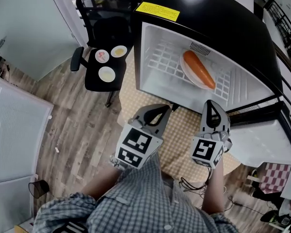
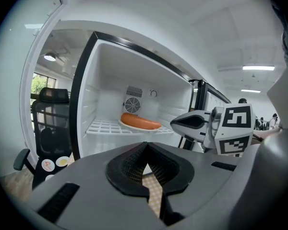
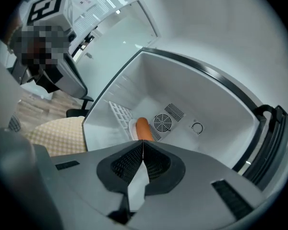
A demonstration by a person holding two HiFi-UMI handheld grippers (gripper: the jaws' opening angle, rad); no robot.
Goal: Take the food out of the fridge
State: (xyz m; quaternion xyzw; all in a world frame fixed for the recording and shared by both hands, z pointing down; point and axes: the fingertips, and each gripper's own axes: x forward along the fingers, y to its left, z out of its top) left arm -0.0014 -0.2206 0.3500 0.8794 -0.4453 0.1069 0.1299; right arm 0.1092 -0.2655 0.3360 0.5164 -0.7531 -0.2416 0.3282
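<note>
Left gripper (image 1: pixel 165 108) and right gripper (image 1: pixel 209 103), both closed empty, face a fridge (image 1: pixel 153 57) holding a sausage (image 1: pixel 199 69) on a plate (image 1: pixel 185 73).

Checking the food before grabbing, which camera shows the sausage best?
Head view: the sausage lies whole on its plate, seen from above. Left gripper view shows it small, side-on; right gripper view shows only one end.

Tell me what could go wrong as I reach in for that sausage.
1. The right tool and left tool are both shut; reaching in like that would likely shove the sausage rather than grip it.
2. It lies loose on a white plate on the wire shelf; a nudge might roll it off.
</note>
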